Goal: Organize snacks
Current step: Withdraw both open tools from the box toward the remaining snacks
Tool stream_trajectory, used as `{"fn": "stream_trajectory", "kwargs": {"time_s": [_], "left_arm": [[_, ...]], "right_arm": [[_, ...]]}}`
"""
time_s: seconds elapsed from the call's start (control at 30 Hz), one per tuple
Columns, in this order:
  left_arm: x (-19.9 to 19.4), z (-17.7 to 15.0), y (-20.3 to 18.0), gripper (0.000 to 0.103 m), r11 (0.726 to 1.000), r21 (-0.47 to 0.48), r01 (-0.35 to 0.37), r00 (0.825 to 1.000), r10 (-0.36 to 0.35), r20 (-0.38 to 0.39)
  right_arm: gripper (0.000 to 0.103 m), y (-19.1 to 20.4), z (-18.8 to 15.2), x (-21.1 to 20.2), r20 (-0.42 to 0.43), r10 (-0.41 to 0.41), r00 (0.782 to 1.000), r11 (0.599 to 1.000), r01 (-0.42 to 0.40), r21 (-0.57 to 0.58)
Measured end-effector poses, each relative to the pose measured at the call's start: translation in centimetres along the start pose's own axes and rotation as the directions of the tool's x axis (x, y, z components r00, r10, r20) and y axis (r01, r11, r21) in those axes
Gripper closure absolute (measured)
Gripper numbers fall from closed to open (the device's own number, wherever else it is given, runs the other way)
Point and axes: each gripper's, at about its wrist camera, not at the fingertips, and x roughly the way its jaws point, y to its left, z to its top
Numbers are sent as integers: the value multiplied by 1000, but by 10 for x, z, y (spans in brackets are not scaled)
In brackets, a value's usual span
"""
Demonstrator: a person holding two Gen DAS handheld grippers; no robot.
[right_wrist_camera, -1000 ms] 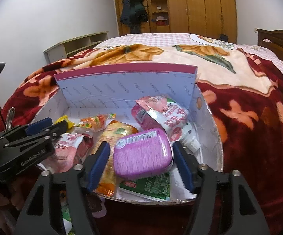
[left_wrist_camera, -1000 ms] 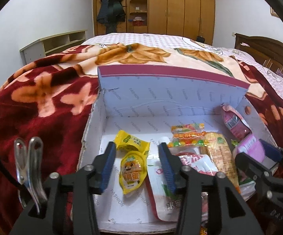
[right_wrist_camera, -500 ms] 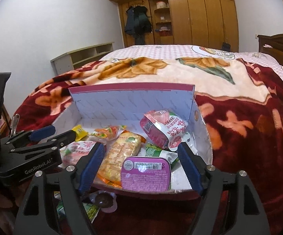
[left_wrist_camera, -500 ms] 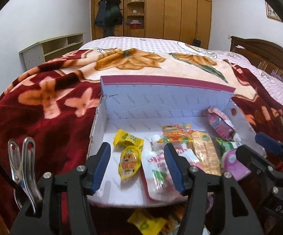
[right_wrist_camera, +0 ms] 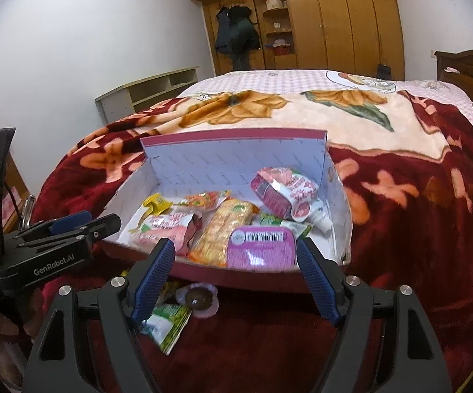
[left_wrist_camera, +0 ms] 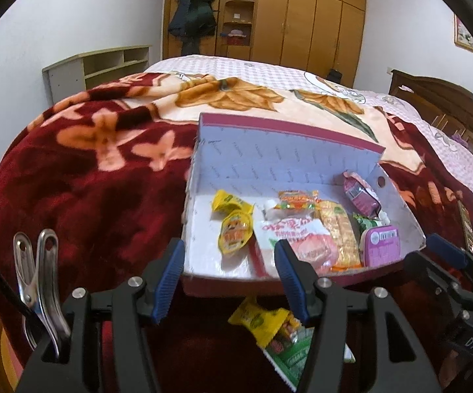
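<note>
- A dark red plush blanket with orange flowers [left_wrist_camera: 82,190] is covering the bed and carrying everything else.
- A shallow white cardboard box with a maroon rim [left_wrist_camera: 288,170] is sitting on the blanket, its back wall standing upright, just beyond the tips of both claws.
- The left gripper [left_wrist_camera: 228,275] is hanging with its blue-padded jaws spread wide and nothing between them, in front of the box's near edge towards its left corner.
- The right gripper [right_wrist_camera: 234,276] is likewise gaping wide and gripping nothing, facing the near edge towards the right corner.
- A flat purple tub with a barcode label [right_wrist_camera: 261,250] is lying inside the box against its near edge, just ahead of the right claw's gap.
- A pink-and-white soft pouch [left_wrist_camera: 297,240] is lying in the box's middle, beside a long orange cracker packet [left_wrist_camera: 339,235].
- A small yellow jelly cup [left_wrist_camera: 234,235] is sitting towards the box's left side.
- A yellow wrapped snack [left_wrist_camera: 257,319] is lying on the blanket outside the box, below its near edge, on a green packet [right_wrist_camera: 167,322].
</note>
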Motion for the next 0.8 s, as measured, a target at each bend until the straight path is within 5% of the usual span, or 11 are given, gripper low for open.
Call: {"fn": "stream_trajectory", "kwargs": {"time_s": [0.8], "left_arm": [[-1,-37,-14,43,999,-7,54,995,-55,-85]], "right_arm": [[25,4,-45,-17,-41,12,999,1000,-11,6]]}}
